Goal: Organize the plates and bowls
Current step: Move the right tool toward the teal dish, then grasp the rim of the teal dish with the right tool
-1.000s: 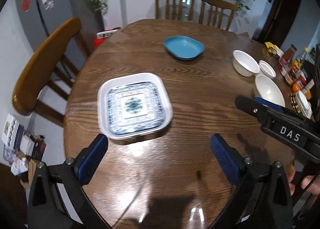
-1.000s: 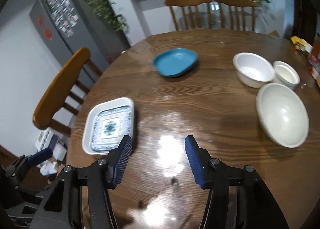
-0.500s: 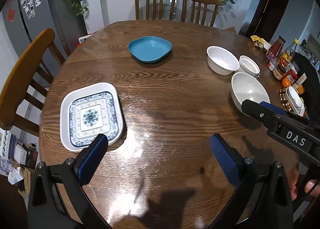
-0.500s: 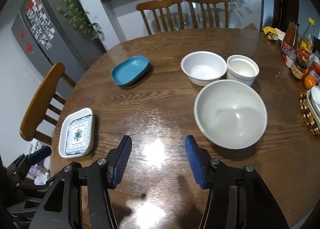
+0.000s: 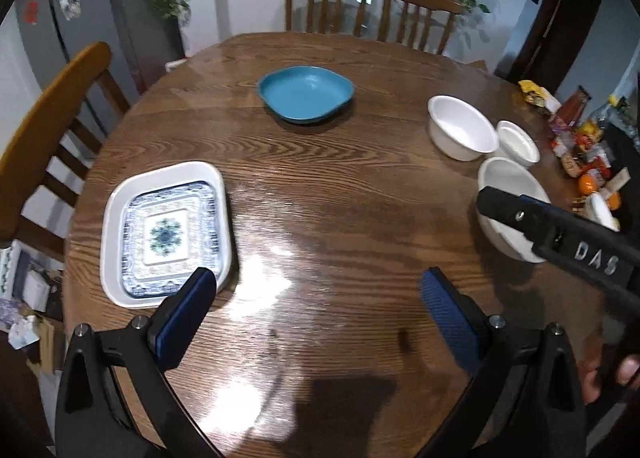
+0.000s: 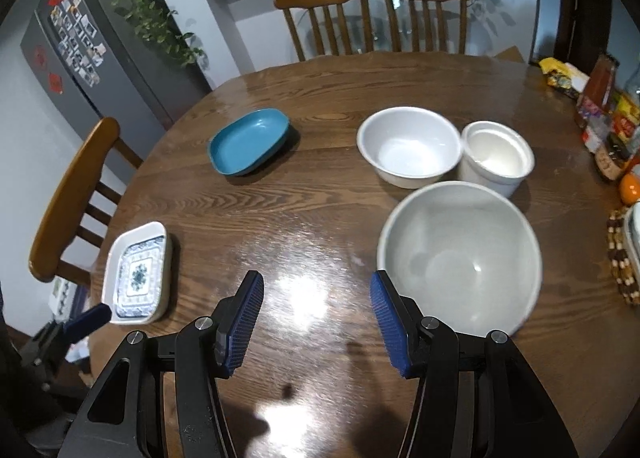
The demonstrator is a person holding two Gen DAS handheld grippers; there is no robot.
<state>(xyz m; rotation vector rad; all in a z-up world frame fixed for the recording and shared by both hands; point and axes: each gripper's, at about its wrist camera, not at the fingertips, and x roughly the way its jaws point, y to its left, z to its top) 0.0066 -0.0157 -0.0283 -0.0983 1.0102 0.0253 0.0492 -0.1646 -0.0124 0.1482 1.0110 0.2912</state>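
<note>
On the round wooden table [image 5: 320,194] lie a square white plate with a blue pattern [image 5: 168,232] [image 6: 138,272], a teal dish [image 5: 306,92] [image 6: 250,140], a large white bowl [image 6: 460,258] [image 5: 508,186], a medium white bowl [image 6: 408,144] [image 5: 460,126] and a small white cup-like bowl [image 6: 496,156] [image 5: 518,144]. My left gripper [image 5: 316,286] is open above the table, its left pad by the square plate's near corner. My right gripper [image 6: 316,298] is open with nothing between its fingers, its right pad close to the large bowl's near-left rim.
Wooden chairs stand at the far side [image 6: 372,18] and at the left [image 6: 68,198]. Bottles, jars and oranges [image 6: 608,126] crowd the table's right edge beside a beaded mat [image 6: 622,254]. A grey fridge [image 6: 80,58] and a hanging plant are at the left.
Both grippers have moved to the right across the table. The large bowl has come close to the right gripper; the square plate has slid toward the left of both views. Both grippers' jaws have stayed as they were.
</note>
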